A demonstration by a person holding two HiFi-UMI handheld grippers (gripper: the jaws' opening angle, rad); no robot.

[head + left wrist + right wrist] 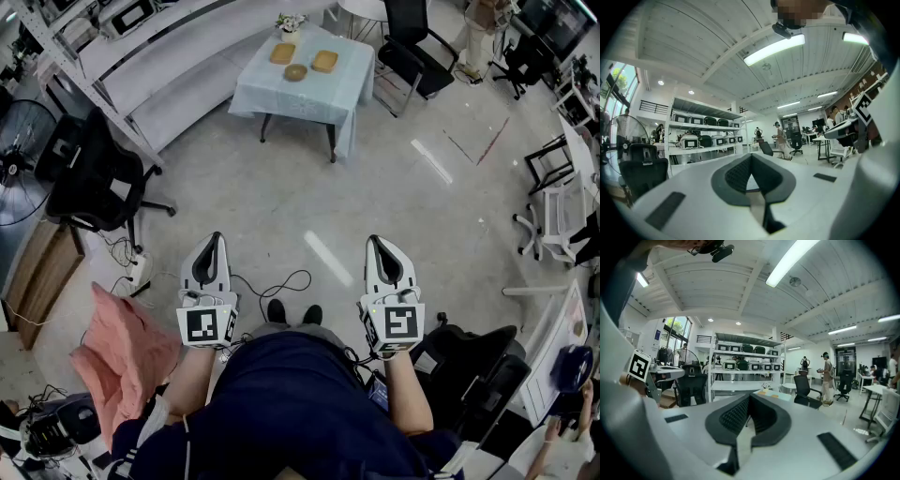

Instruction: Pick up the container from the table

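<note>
Far ahead stands a small table (323,101) under a light blue cloth. On it lie two flat yellow-brown containers (282,53) (325,61), a round one (295,72) and a small bunch of flowers (289,22). I hold both grippers close to my body, well short of the table. My left gripper (214,240) and right gripper (377,242) point forward, each shut with nothing between the pads. The left gripper view shows shut jaws (750,157) against shelves. In the right gripper view the shut jaws (749,397) point toward the distant table (772,394).
A black office chair (94,178) and a fan (19,159) stand at the left, with a pink cloth (117,361) near my left arm. Cables (281,281) lie on the floor by my feet. More chairs (412,47) stand beside the table and desks at the right. People stand far off (827,376).
</note>
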